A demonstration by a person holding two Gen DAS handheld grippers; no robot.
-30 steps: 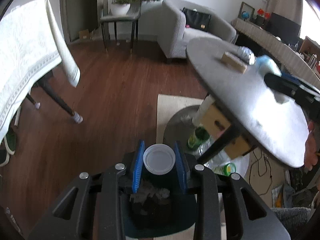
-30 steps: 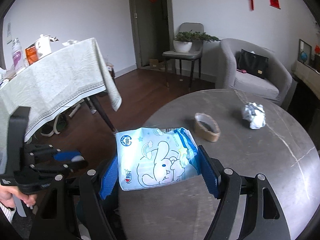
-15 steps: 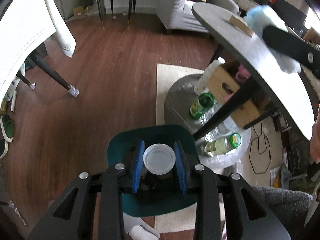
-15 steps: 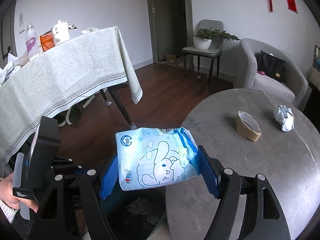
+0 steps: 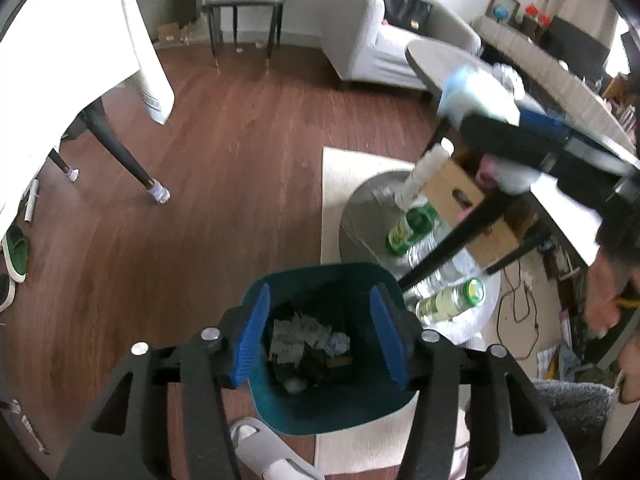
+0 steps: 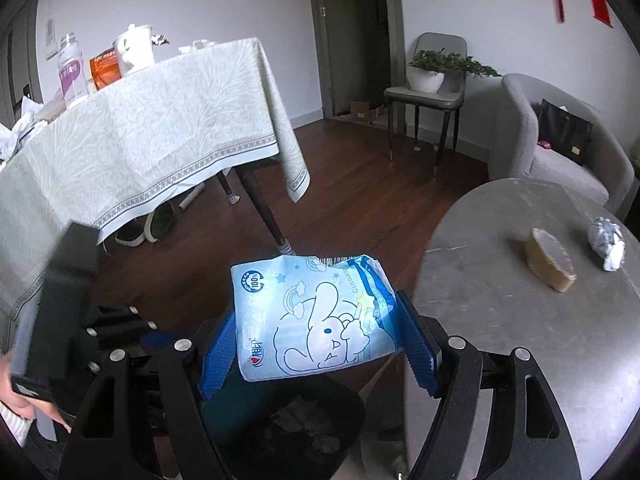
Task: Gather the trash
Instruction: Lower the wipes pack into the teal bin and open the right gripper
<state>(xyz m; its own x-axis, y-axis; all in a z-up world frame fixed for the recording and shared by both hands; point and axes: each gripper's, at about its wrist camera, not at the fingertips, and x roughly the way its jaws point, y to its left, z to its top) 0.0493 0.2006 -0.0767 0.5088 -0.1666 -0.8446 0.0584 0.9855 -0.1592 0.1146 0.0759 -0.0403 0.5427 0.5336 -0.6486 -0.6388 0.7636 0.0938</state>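
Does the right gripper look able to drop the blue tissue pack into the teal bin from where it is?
Probably yes. The right gripper holds the blue tissue pack just above the teal bin, whose mouth is open; only the open left gripper hovers near it.

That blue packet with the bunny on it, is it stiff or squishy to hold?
Probably squishy: the blue packet looks puffy and creased between the right hand-held gripper fingers. Likely light, since a side pinch alone holds it up. The torn top edge suggests thin film.
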